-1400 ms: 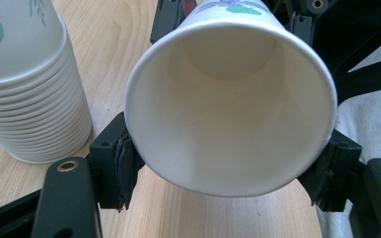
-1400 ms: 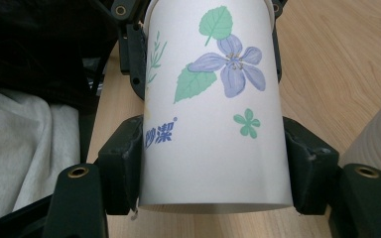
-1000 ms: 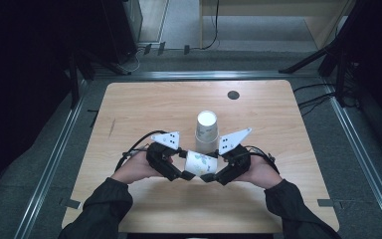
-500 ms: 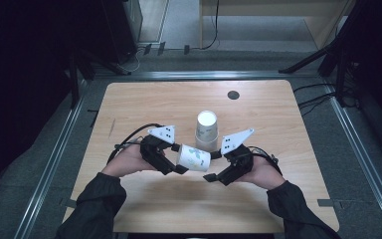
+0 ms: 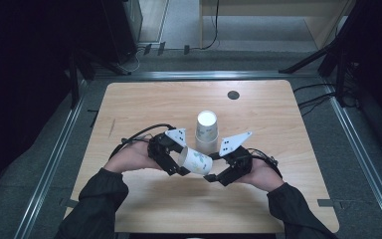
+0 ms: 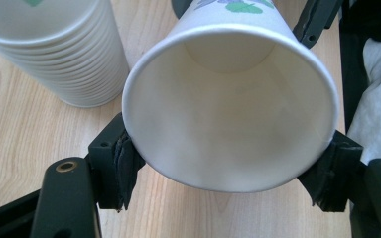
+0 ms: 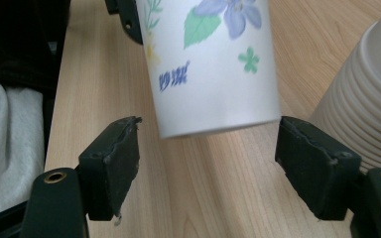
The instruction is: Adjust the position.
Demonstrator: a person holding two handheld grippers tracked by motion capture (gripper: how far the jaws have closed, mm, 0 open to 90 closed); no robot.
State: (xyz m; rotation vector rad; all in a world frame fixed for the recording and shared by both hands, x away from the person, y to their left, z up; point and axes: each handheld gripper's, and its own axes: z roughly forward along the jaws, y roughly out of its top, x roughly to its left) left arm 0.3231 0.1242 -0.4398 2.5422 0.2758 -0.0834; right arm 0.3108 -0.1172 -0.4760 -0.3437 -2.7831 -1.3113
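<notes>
A floral paper cup (image 5: 195, 160) lies on its side in the air, mouth toward my left gripper (image 5: 181, 162), which is shut on its rim. In the left gripper view the pads pinch the open rim of the cup (image 6: 228, 114) on both sides of my left gripper (image 6: 228, 171). My right gripper (image 5: 214, 175) stands open at the cup's base end. In the right gripper view the cup (image 7: 213, 69) hangs just beyond my right gripper (image 7: 208, 163), its pads apart and touching nothing. A stack of upturned paper cups (image 5: 207, 130) stands just behind.
The wooden table (image 5: 144, 99) carries a small black disc (image 5: 233, 94) near its far edge. The cup stack (image 6: 54, 54) stands close on the left in the left gripper view, and the stack (image 7: 372, 109) stands close on the right in the right gripper view. Dark floor and cables surround the table.
My right gripper has come off the cup's base end and stands apart from it. The left gripper has carried the cup slightly left and away from the table's near edge.
</notes>
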